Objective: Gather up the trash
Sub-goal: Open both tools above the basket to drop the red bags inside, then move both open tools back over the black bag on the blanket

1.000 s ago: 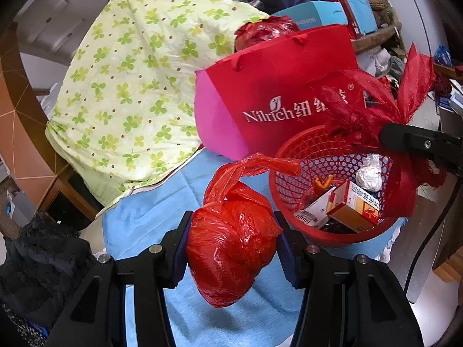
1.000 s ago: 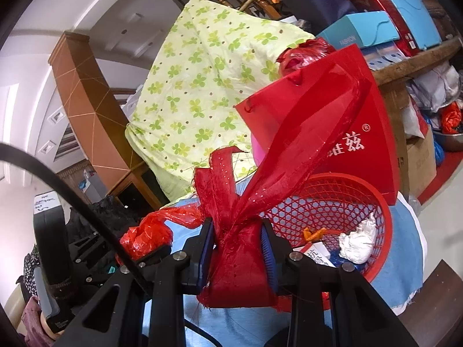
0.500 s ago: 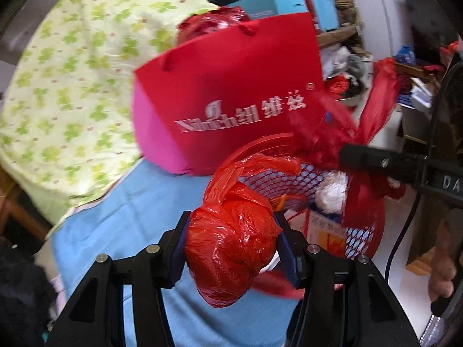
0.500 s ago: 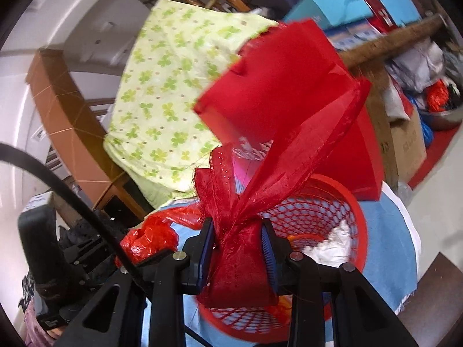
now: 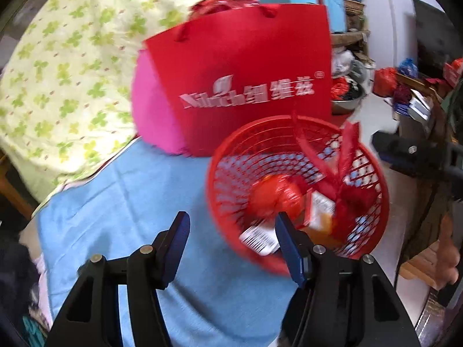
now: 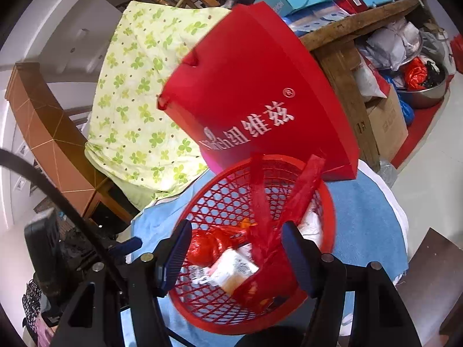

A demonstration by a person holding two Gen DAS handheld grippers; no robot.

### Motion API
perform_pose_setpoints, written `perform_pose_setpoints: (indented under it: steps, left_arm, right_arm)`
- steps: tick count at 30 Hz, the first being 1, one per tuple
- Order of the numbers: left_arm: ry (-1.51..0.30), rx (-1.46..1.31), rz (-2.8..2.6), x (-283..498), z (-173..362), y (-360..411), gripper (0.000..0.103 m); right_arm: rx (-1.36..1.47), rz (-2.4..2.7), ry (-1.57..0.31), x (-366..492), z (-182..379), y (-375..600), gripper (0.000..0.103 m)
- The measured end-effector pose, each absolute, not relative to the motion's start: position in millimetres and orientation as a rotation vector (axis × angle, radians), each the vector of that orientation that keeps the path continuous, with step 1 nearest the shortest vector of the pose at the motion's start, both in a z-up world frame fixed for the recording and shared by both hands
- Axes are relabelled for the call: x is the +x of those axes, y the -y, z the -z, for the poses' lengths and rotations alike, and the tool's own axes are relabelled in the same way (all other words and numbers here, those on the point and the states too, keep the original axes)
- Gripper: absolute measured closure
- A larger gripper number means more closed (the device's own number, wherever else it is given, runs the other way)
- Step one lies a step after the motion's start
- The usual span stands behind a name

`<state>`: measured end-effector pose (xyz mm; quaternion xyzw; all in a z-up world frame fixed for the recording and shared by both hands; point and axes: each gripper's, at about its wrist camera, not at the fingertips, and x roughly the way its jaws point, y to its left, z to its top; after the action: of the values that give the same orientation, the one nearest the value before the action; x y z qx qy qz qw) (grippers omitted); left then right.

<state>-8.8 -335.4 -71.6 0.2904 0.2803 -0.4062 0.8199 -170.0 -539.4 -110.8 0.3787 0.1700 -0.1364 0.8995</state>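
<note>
Both tongs, left (image 5: 231, 243) and right (image 6: 234, 248), have just been opening and hold nothing; a knotted red bag (image 5: 275, 199) and red ribbon (image 6: 269, 231), somewhat blurred, lie in the red basket (image 6: 231, 190), at twelve o'clock from the right tongs.

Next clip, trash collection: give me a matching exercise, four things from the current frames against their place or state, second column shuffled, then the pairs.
1. red basket
2. knotted red plastic bag
3. red gift bag
4. left gripper

A. jaws apart, nothing between them
B. lying inside the basket
C. standing behind the basket
D. resting on the blue cloth

Pairs: 1-D, 2-B, 3-C, 4-A
</note>
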Motion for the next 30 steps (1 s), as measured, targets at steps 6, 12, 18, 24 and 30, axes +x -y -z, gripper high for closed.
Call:
perform_pose_setpoints:
  steps: [6, 12, 18, 24, 30]
  left_arm:
    - [-0.574, 0.574, 0.701, 7.4, 59.1, 289.7, 0.041]
    - [-0.529, 0.528, 0.55, 17.9, 43.6, 237.0, 0.041]
    - [-0.51, 0.488, 0.458, 26.2, 36.5, 195.6, 0.039]
    - [-0.514, 0.441, 0.408, 38.0, 36.6, 161.8, 0.039]
    - [-0.567, 0.383, 0.338, 58.8, 53.7, 111.8, 0.039]
  right_arm:
    - [0.721, 0.217, -0.348, -159.6, 88.0, 508.0, 0.035]
    - [0.641, 0.134, -0.36, -137.8, 62.9, 464.6, 0.035]
    - [0.563, 0.062, -0.396, -112.0, 48.3, 421.3, 0.035]
    - [0.503, 0.008, -0.437, -89.2, 42.8, 384.7, 0.034]
    - [0.446, -0.037, -0.492, -65.2, 43.8, 352.0, 0.034]
